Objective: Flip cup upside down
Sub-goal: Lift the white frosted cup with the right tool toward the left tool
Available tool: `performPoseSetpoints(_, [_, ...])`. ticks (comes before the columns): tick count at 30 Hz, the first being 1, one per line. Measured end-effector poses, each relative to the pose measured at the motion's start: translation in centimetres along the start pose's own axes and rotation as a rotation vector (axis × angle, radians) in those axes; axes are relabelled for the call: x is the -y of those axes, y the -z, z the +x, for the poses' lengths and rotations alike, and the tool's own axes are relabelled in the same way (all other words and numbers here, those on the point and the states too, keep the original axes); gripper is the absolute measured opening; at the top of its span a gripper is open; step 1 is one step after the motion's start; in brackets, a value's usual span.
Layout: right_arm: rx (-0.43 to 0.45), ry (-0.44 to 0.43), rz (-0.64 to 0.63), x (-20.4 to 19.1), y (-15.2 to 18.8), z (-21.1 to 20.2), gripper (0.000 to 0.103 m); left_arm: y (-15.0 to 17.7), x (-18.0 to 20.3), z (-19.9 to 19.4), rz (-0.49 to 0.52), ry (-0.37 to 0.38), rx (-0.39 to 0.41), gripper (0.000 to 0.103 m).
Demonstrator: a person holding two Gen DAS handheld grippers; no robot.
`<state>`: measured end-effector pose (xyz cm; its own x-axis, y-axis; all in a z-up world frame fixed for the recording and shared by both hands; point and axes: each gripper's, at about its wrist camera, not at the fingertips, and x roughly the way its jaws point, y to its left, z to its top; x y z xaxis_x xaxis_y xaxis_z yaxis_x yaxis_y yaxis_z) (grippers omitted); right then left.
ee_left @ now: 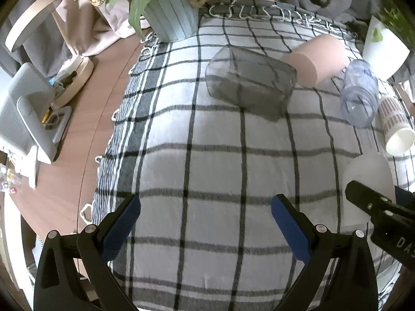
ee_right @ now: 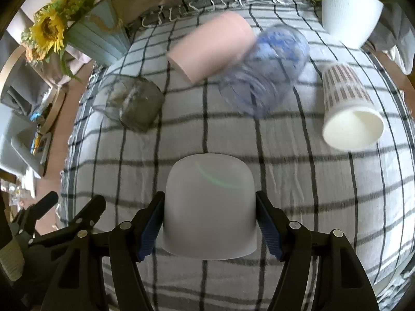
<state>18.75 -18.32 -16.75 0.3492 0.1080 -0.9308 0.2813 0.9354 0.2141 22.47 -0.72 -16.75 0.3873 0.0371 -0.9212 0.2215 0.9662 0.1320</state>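
Note:
A frosted white cup (ee_right: 209,207) stands upside down on the checked cloth, its closed base up. My right gripper (ee_right: 209,223) is closed around it, both blue pads against its sides. The same cup (ee_left: 367,181) shows at the right of the left wrist view with the right gripper (ee_left: 381,212) beside it. My left gripper (ee_left: 206,216) is open and empty, low over the cloth to the left of the cup.
Several cups lie on their sides further back: a smoky glass (ee_left: 250,83), a pink cup (ee_right: 211,51), a clear blue-print cup (ee_right: 264,67), a patterned paper cup (ee_right: 348,108). A sunflower pot (ee_left: 172,13) and white pot (ee_right: 350,5) stand at the rear. Wooden table (ee_left: 85,119) left.

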Motion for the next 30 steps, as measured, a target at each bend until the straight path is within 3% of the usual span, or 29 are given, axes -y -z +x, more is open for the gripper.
performPoseSetpoints(15, [0.003, -0.002, -0.033, 0.6, 1.6, 0.3, 0.068, 1.9, 0.0, -0.6, -0.042, -0.053, -0.01, 0.103])
performPoseSetpoints(18, [0.031, -0.017, -0.029, 0.8, 1.7, -0.5, 0.079, 1.9, 0.0, -1.1, -0.051, -0.06, -0.001, 0.103])
performPoseSetpoints(20, [0.065, -0.027, -0.037, 0.8, 1.7, -1.5, 0.081, 1.8, 0.1, -1.5, -0.048, -0.065, 0.006, 0.103])
performPoseSetpoints(25, [0.138, -0.028, -0.047, 0.9, 1.6, -4.6, 0.081, 1.3, 1.2, -3.2, -0.027, -0.022, 0.021, 0.103])
performPoseSetpoints(30, [0.195, 0.031, 0.006, 2.6, 1.5, -7.4, 0.081, 0.3, 4.1, -4.9, 0.026, 0.056, 0.022, 0.103])
